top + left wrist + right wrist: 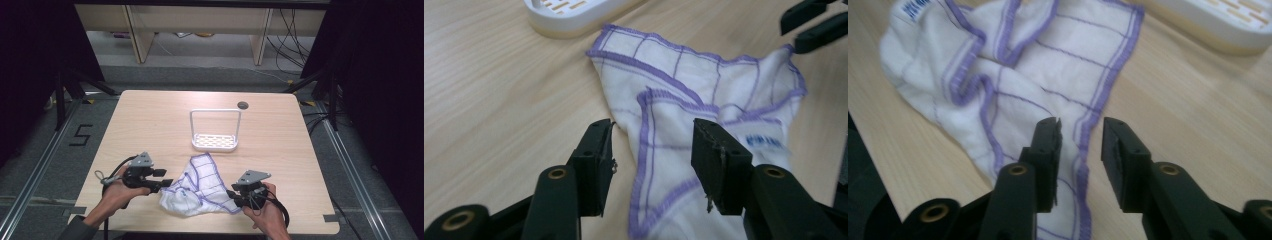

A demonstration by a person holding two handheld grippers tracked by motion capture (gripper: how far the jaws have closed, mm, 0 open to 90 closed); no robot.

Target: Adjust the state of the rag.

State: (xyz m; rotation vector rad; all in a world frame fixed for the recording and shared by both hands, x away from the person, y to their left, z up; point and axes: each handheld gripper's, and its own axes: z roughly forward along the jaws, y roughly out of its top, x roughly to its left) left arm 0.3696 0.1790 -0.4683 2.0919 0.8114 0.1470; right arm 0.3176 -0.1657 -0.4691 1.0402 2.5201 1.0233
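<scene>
A white cloth with purple stitched lines [200,187] lies crumpled on the wooden table [150,125], near its front edge. My left gripper [167,181] is at the cloth's left side. In the left gripper view its jaws stand open [651,135] over a folded purple hem of the cloth [684,100], and the pads do not press on it. My right gripper [231,195] is at the cloth's right corner. Its jaws [1082,127] are open a little, with the cloth's [1023,65] purple edge lying between them.
A white slotted tray with a tall wire handle [215,142] stands behind the cloth at the table's middle; its base is seen as the tray [569,15] and the tray [1218,25] in the gripper views. A round cable hole [242,105] sits at the back. The table's front edge runs just below both hands.
</scene>
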